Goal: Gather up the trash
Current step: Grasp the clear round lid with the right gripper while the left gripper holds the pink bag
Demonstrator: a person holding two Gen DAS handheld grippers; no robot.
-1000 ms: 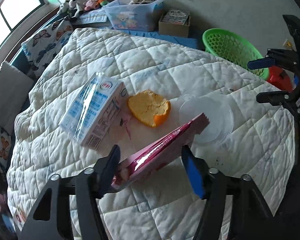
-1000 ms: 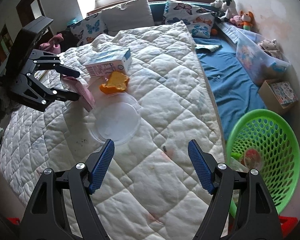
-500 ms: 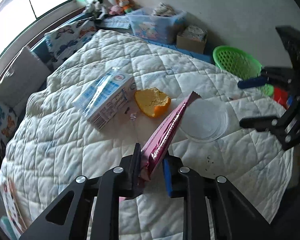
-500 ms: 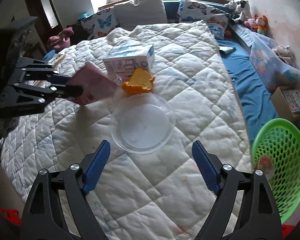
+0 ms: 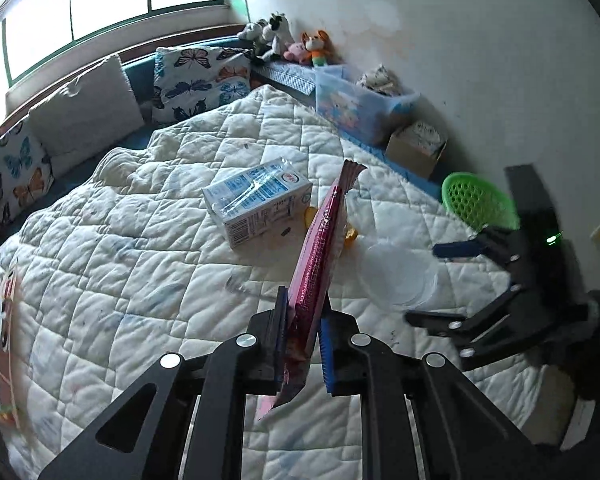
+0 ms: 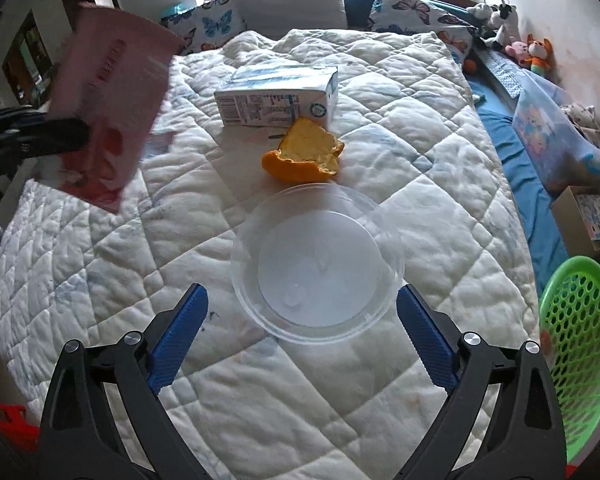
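Note:
My left gripper (image 5: 303,334) is shut on a flat pink snack wrapper (image 5: 320,248), lifted off the quilt and standing on edge; the same wrapper (image 6: 108,104) shows at upper left in the right wrist view. My right gripper (image 6: 300,312) hangs over the near rim of a clear plastic lid (image 6: 316,268), its jaws still opening wide, touching nothing. Behind the lid lie an orange peel (image 6: 304,156) and a white-and-blue milk carton (image 6: 276,96) on its side. The carton (image 5: 256,202) and lid (image 5: 396,276) also appear in the left wrist view.
A white quilted bed (image 6: 420,120) holds everything. A green mesh basket (image 6: 580,340) sits on the floor to the right, beside a cardboard box (image 6: 588,216) and a clear storage bin (image 6: 556,128). Pillows (image 6: 292,4) and plush toys (image 6: 528,50) line the far side.
The left gripper closed on the pink wrapper, lifted it off the quilt and rolled it upright. The right gripper moved in over the clear lid and spread its jaws wider.

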